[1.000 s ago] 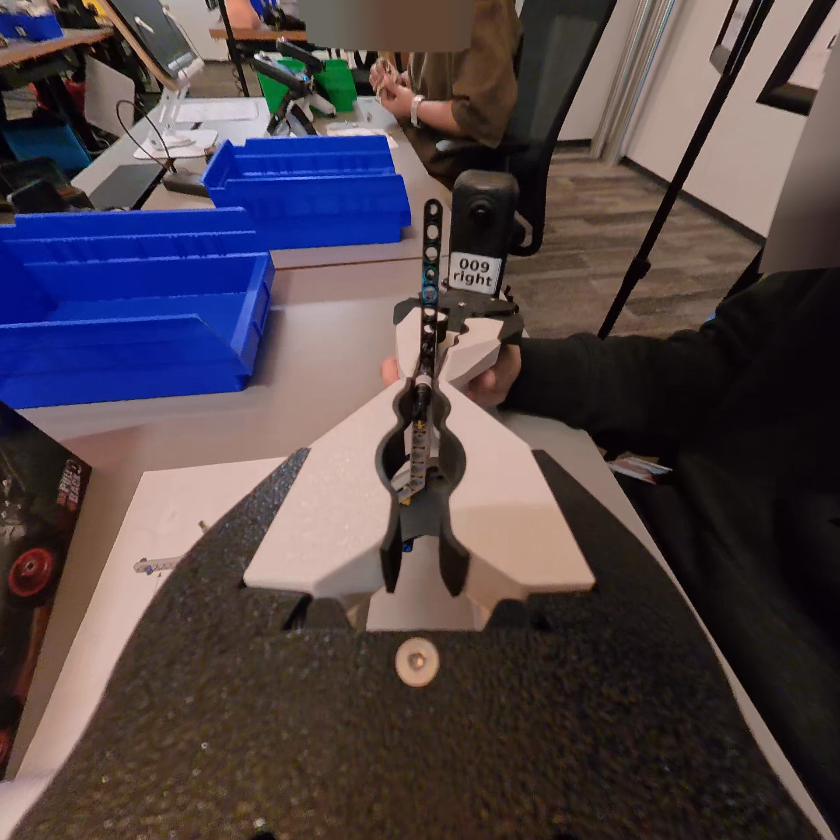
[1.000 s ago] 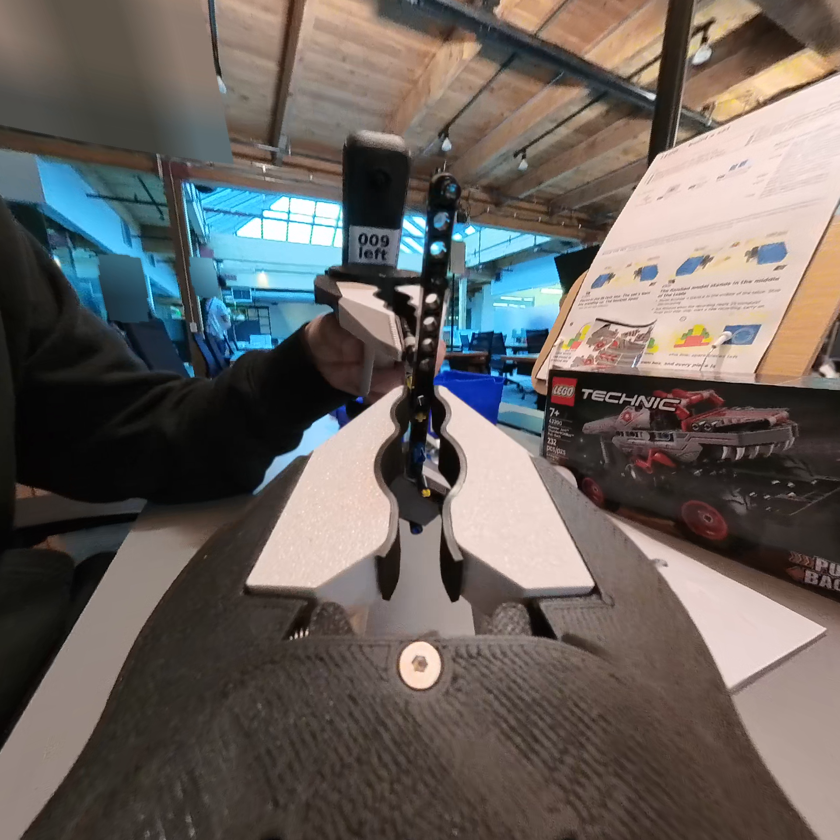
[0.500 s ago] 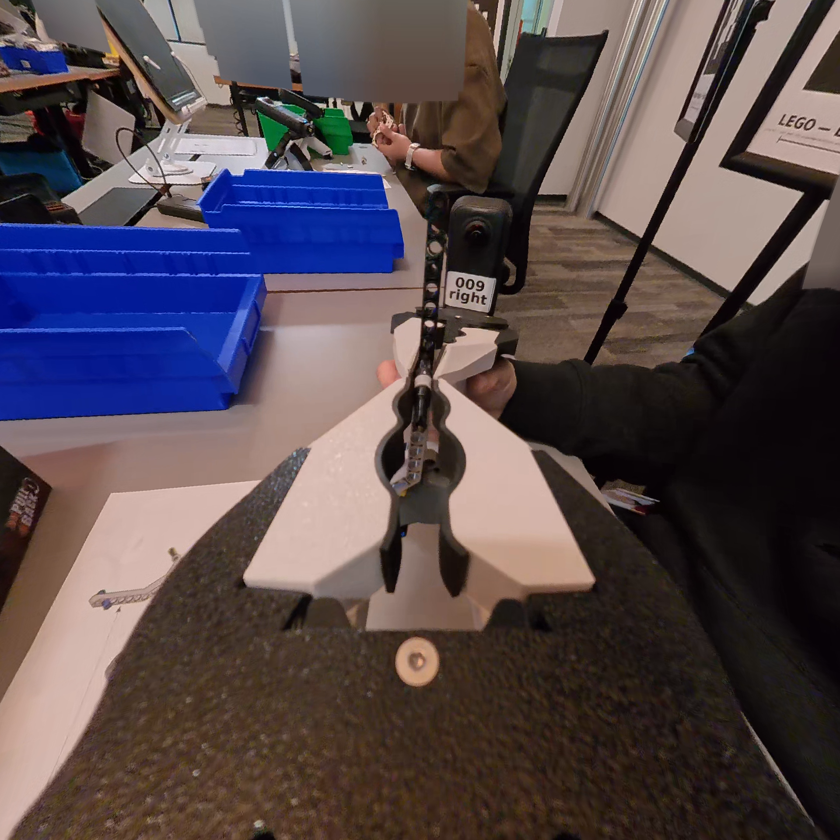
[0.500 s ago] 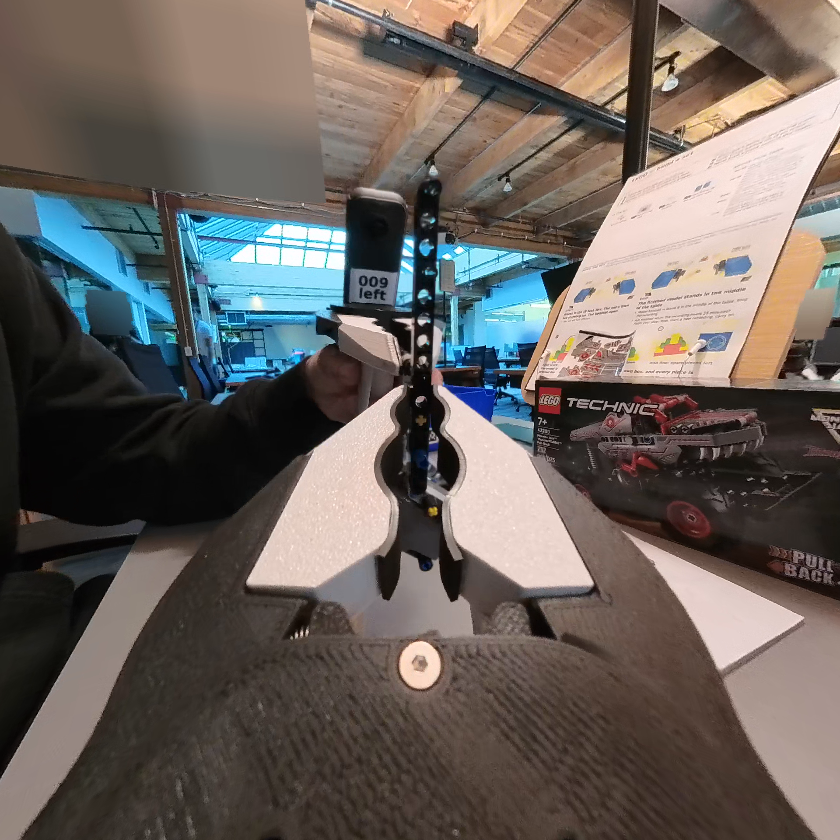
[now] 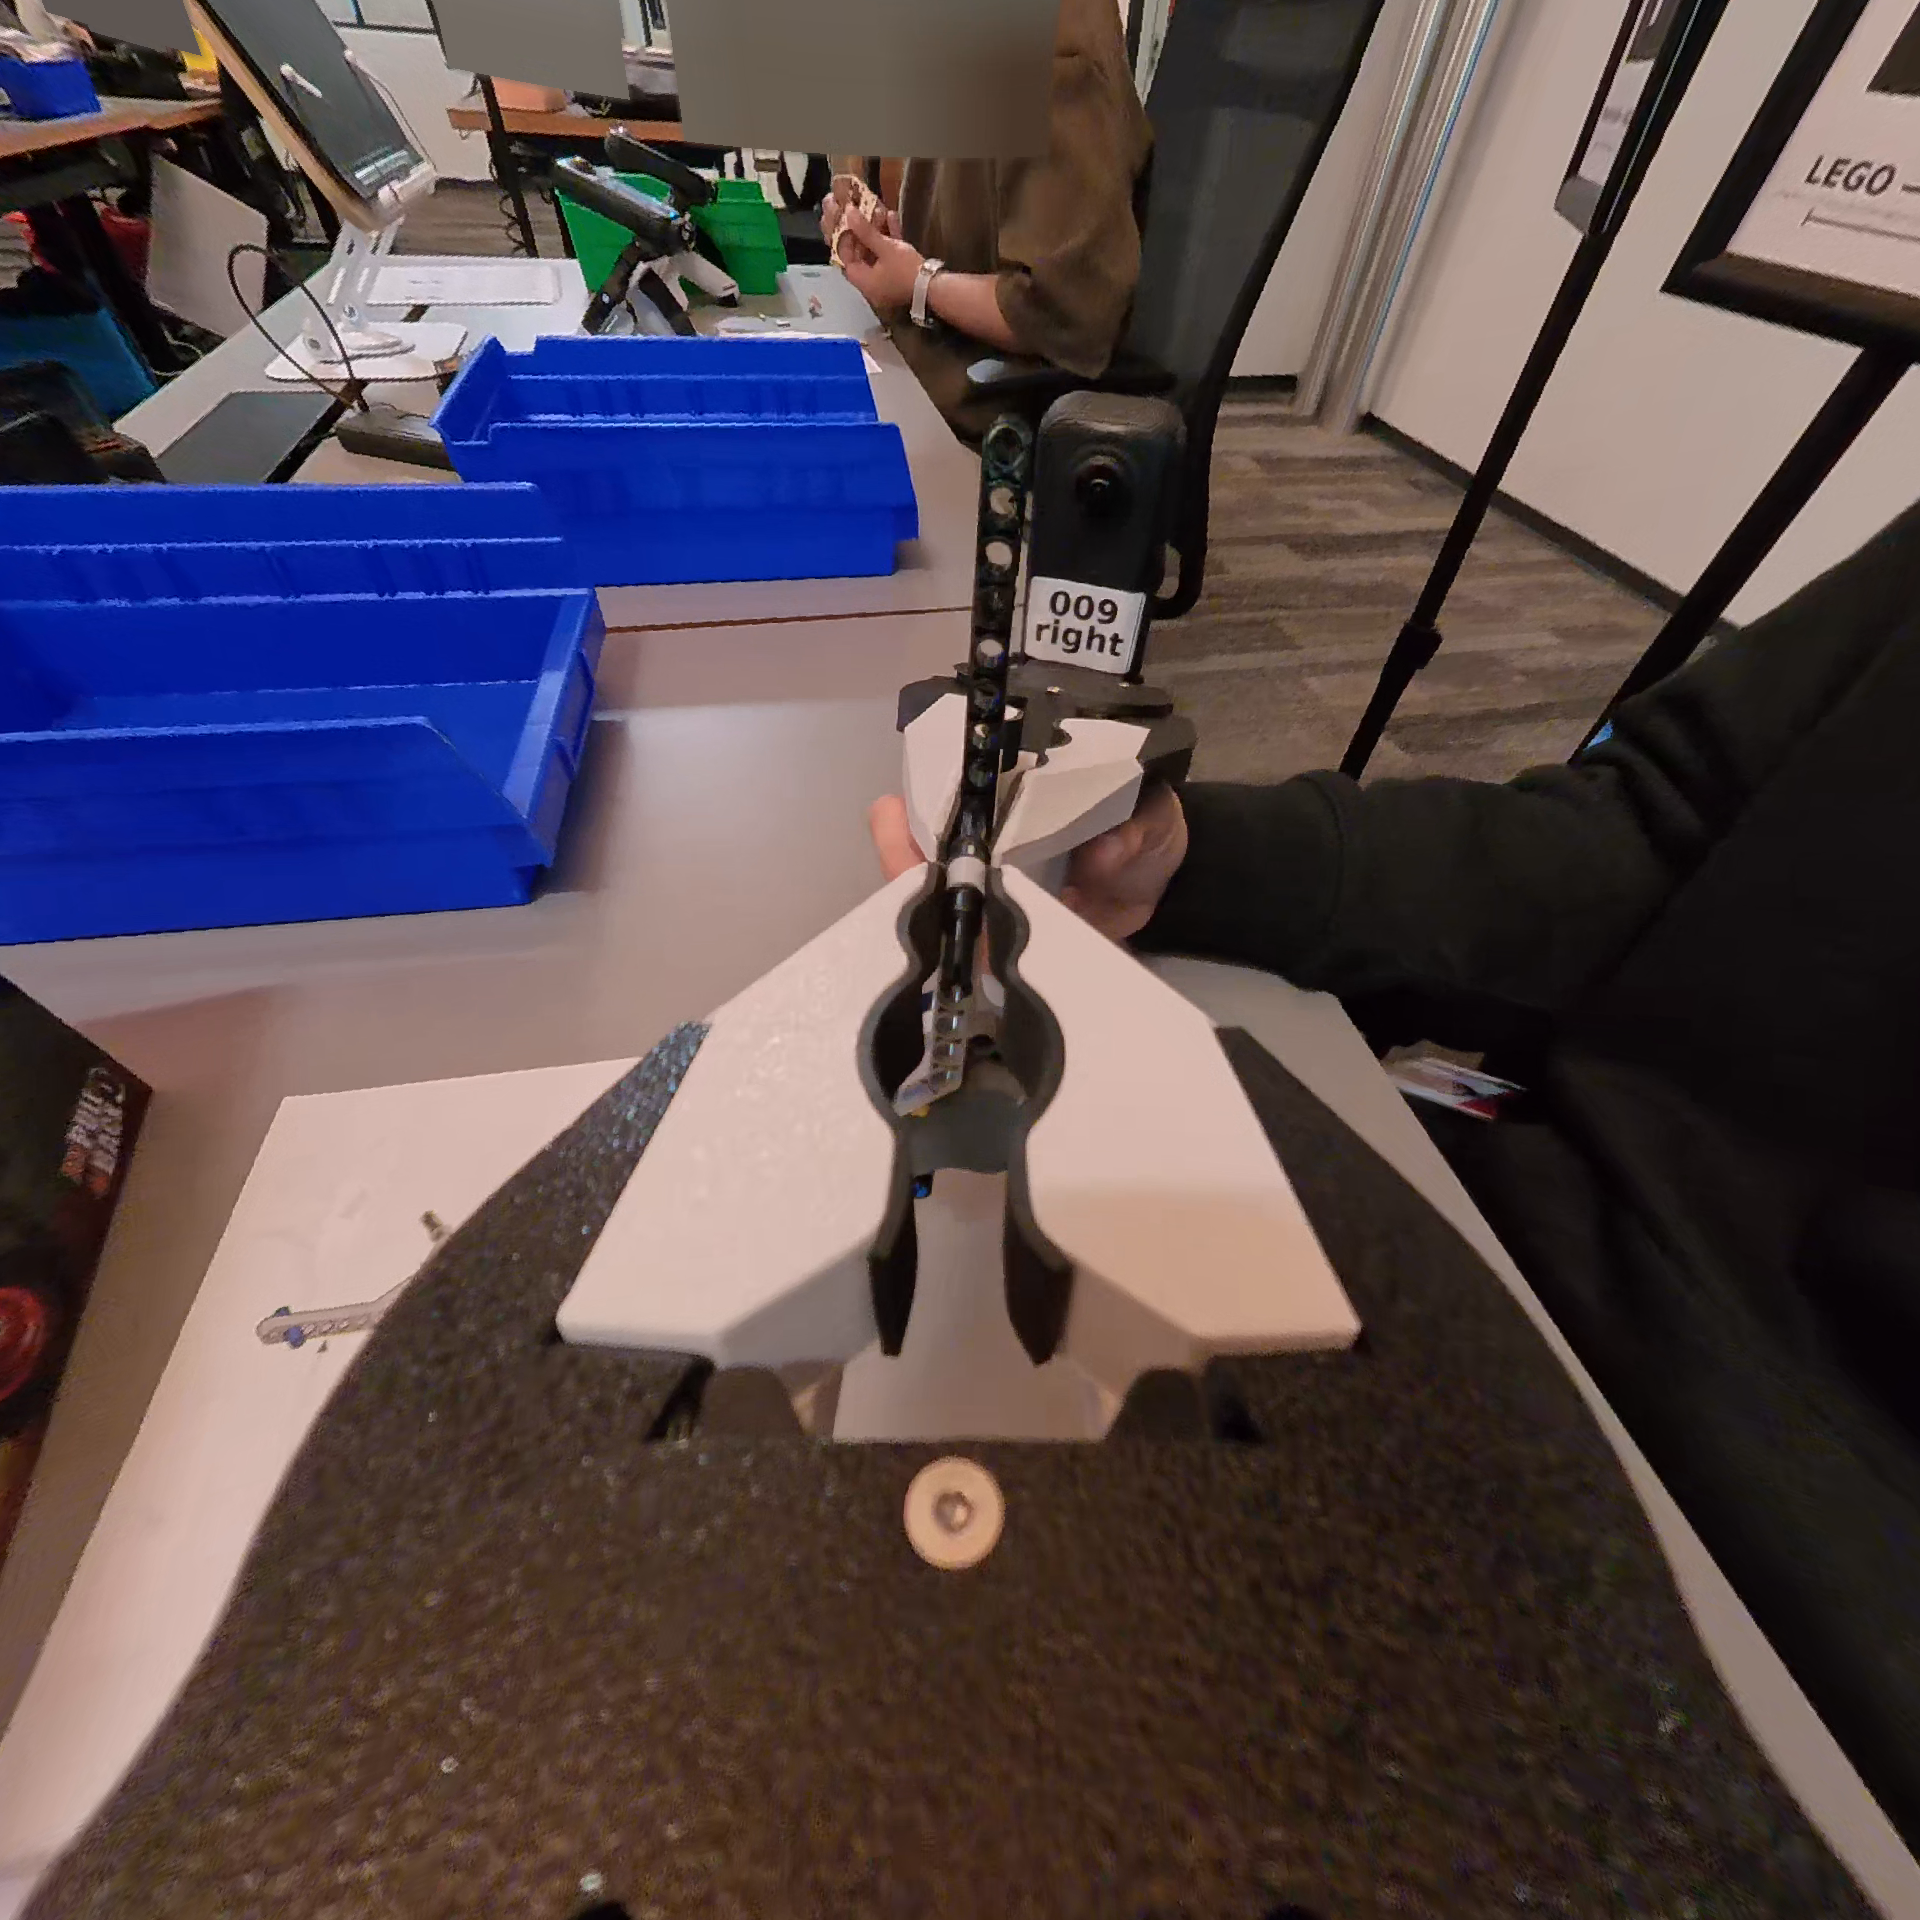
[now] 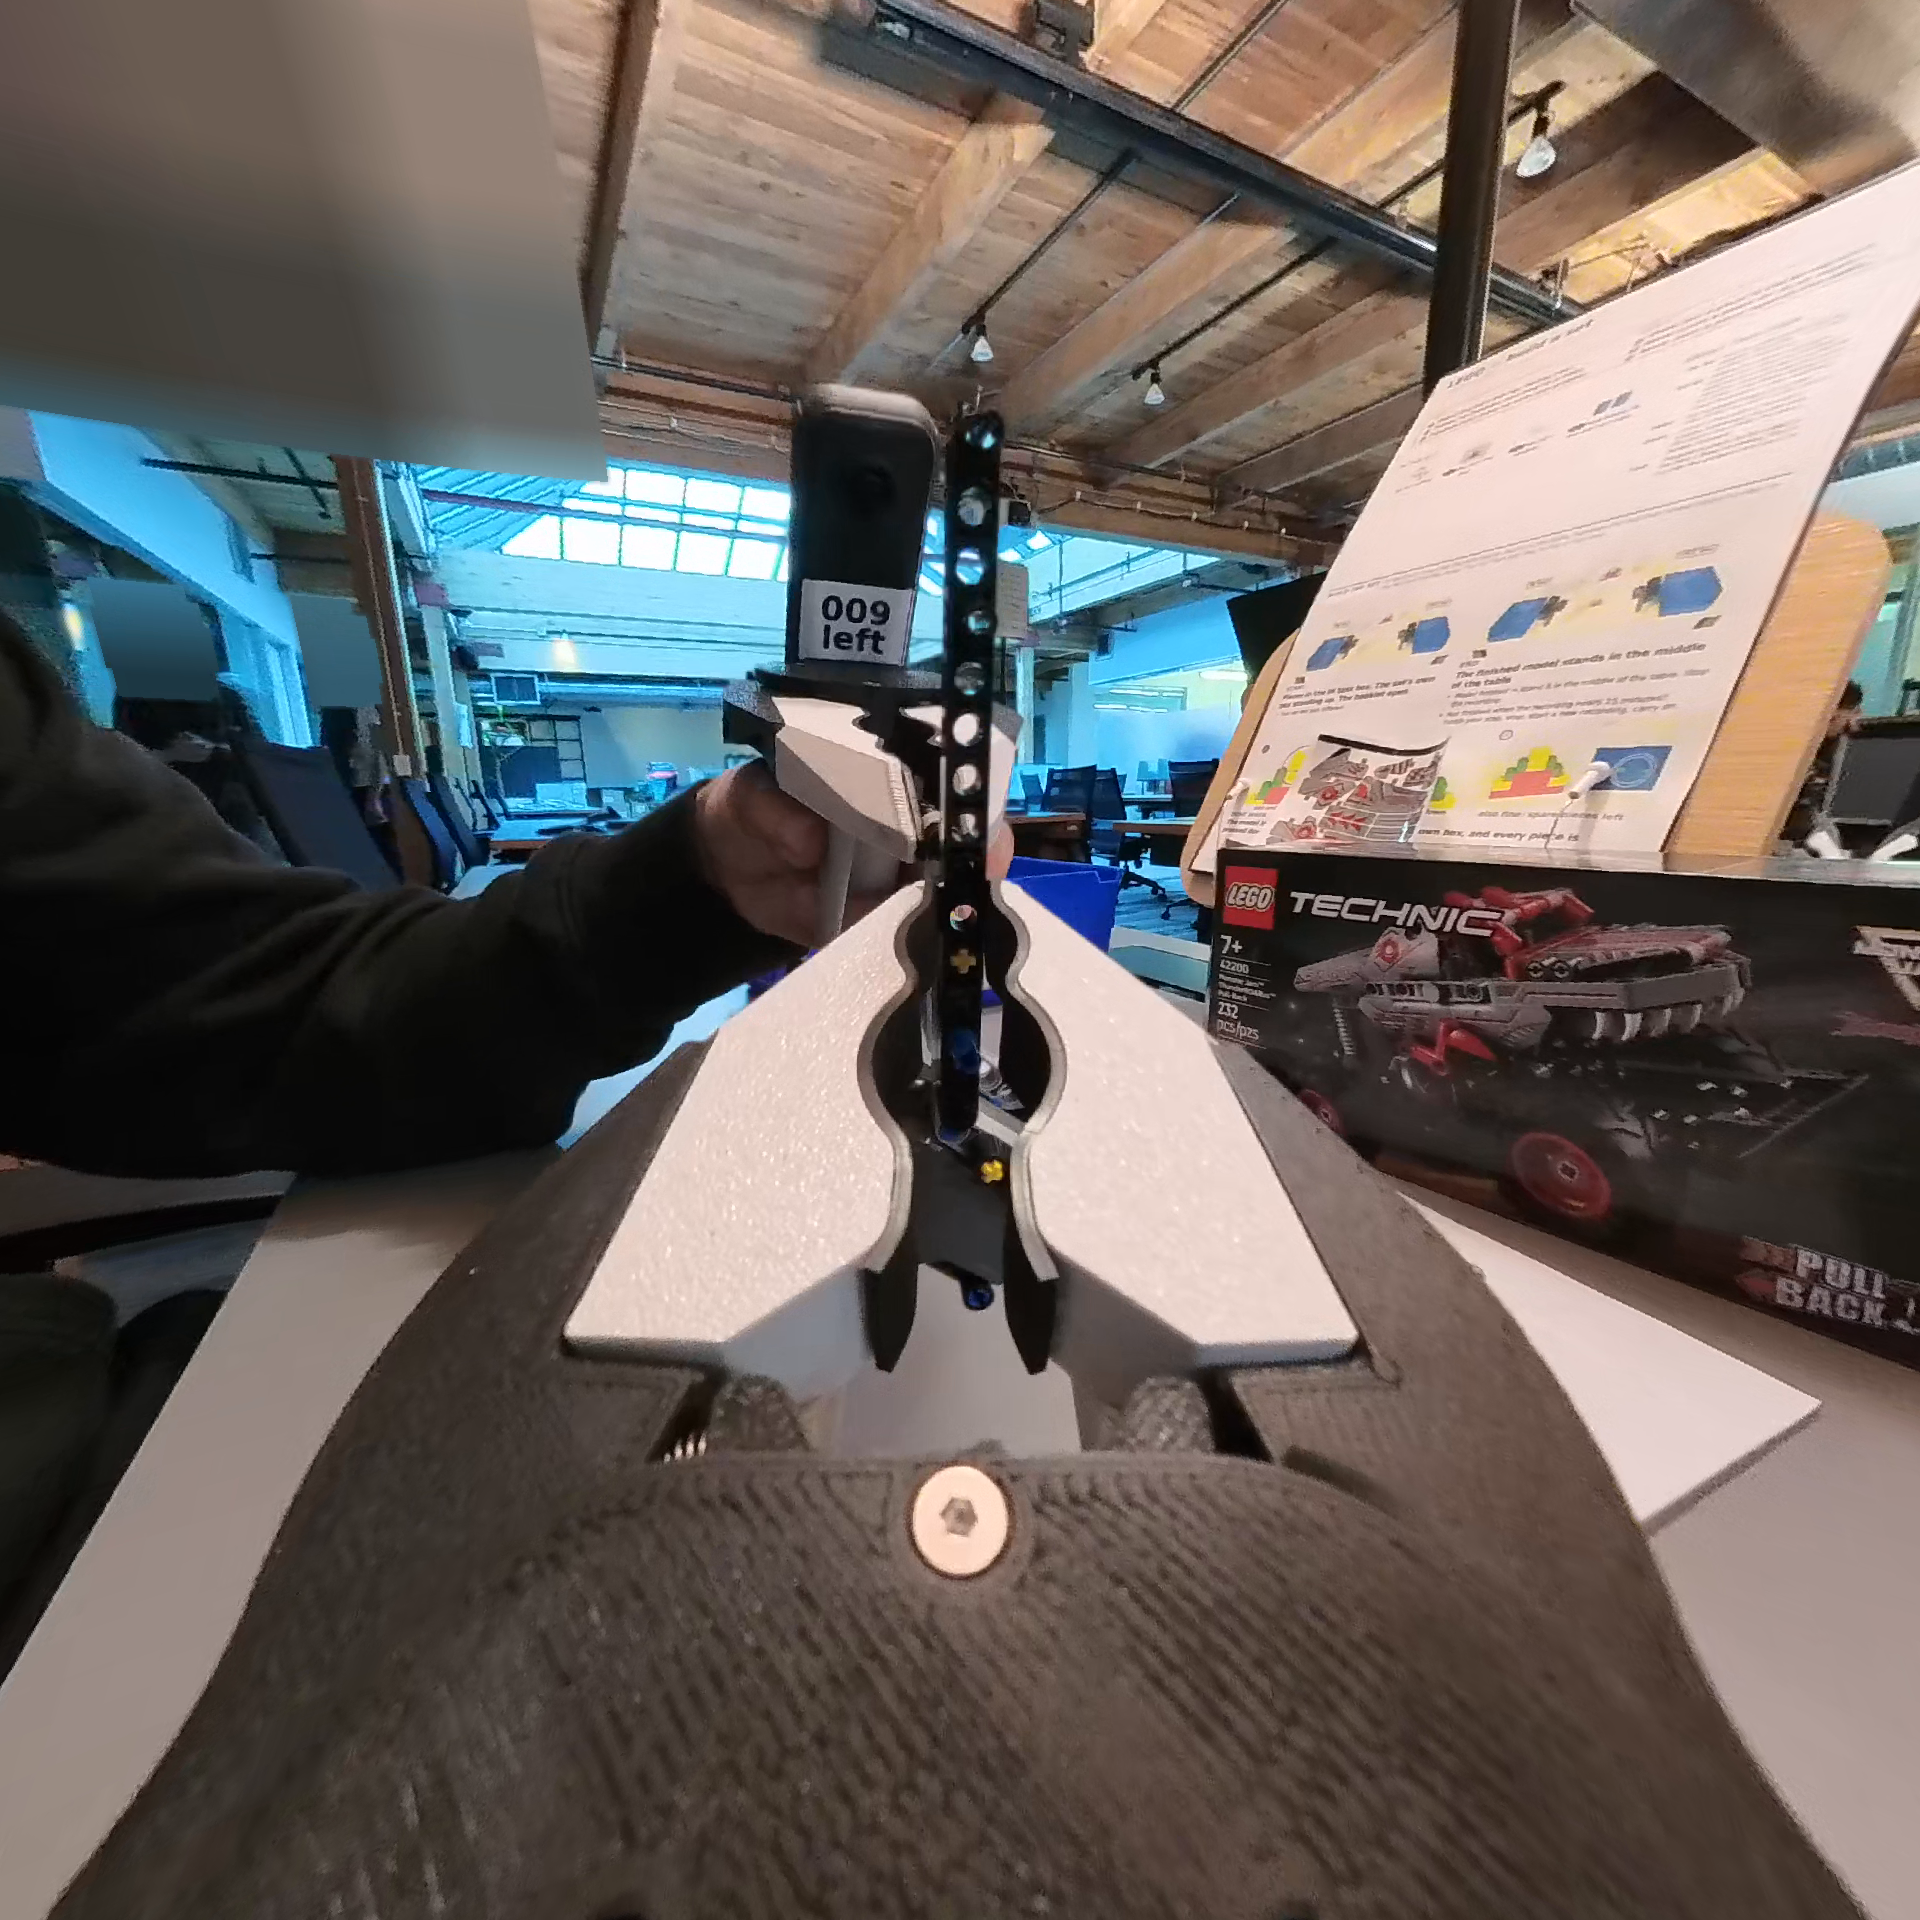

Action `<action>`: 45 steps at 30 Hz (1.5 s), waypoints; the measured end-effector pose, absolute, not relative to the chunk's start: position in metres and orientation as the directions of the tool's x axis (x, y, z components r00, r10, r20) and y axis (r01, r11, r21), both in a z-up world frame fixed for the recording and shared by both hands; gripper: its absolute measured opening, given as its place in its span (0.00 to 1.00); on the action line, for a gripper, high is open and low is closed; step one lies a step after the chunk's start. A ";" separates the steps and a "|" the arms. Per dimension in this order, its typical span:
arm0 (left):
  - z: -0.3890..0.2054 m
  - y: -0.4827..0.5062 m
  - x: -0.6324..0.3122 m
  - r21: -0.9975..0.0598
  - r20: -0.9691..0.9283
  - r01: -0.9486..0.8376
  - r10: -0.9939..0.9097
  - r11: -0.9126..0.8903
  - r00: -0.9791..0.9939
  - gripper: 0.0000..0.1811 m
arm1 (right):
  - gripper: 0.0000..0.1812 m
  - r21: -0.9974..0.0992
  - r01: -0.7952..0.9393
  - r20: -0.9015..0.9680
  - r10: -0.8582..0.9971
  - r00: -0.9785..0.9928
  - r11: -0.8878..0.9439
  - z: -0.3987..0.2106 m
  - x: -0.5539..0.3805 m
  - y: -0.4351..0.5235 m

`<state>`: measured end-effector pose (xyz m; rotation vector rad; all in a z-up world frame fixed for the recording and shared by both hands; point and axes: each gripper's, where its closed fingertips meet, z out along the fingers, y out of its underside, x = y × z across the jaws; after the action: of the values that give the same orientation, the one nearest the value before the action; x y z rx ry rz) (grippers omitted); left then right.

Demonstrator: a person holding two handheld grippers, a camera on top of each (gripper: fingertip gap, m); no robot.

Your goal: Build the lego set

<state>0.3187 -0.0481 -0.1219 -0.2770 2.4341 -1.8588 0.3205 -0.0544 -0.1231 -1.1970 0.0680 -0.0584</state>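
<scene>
Both grippers, left (image 5: 964, 914) and right (image 6: 961, 935), pinch tight on one black beam (image 5: 992, 623) upright in mid-air over the bench's near edge, seemingly mid-join; next needs a steady, aligned squeeze.

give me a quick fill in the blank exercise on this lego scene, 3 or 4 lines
1. The long beam held between the two hand-held grippers is coloured ____.
2. The storage bins on the table are coloured ____.
3. The lego set box pictures a vehicle whose wheels are ____.
4. A small grey lego piece lies on a sheet coloured ____.

Missing words: black; blue; red; white
</scene>
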 end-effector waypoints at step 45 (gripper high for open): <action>-0.090 -0.049 0.288 -0.901 -0.157 0.031 -0.257 0.433 -0.954 0.03 | 0.02 -0.887 -0.141 -0.078 0.158 0.984 0.440 -0.095 0.289 -0.052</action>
<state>0.2883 -0.0492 -0.0895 -0.1950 2.4185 -1.5293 0.2885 -0.0519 -0.0948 -1.0992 -0.0175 0.1855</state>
